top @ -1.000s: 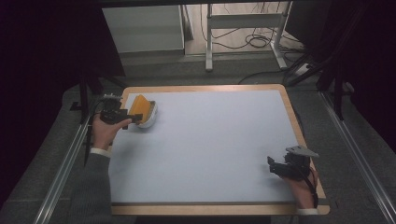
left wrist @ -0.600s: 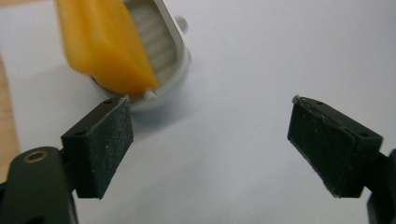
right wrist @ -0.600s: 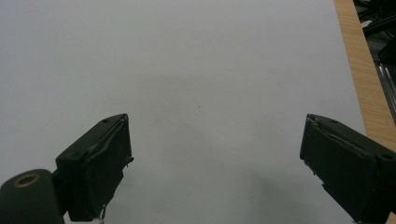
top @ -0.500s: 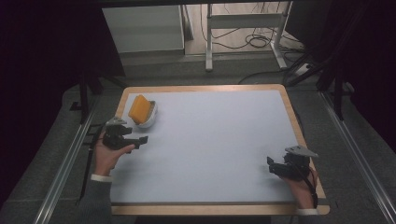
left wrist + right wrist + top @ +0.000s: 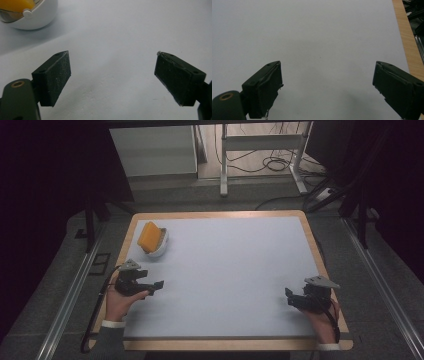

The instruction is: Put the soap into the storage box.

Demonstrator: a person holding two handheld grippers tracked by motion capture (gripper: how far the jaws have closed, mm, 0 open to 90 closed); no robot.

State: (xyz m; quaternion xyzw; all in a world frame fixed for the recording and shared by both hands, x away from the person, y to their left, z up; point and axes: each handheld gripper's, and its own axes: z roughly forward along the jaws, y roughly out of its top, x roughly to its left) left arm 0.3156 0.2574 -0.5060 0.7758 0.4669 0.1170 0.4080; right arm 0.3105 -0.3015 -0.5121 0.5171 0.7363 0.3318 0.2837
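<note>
A white bowl (image 5: 156, 249) holding an orange sponge (image 5: 149, 235) stands near the far left corner of the table. The same bowl (image 5: 37, 18) with the sponge (image 5: 16, 5) shows at the top left of the left gripper view. My left gripper (image 5: 159, 284) rests low at the table's left side, nearer than the bowl and apart from it, open with nothing between its jaws (image 5: 112, 77). My right gripper (image 5: 289, 296) sits near the front right corner, also open and empty (image 5: 327, 87).
The white mat (image 5: 235, 270) covers the table inside a wooden rim (image 5: 327, 270). The rim (image 5: 407, 40) runs along the right of the right gripper view. Metal rails (image 5: 70, 300) flank the table. A frame and cables (image 5: 270, 165) lie on the floor beyond.
My left gripper has drawn back from the bowl toward the table's near left side, leaving the sponge in the bowl. The right gripper has stayed put.
</note>
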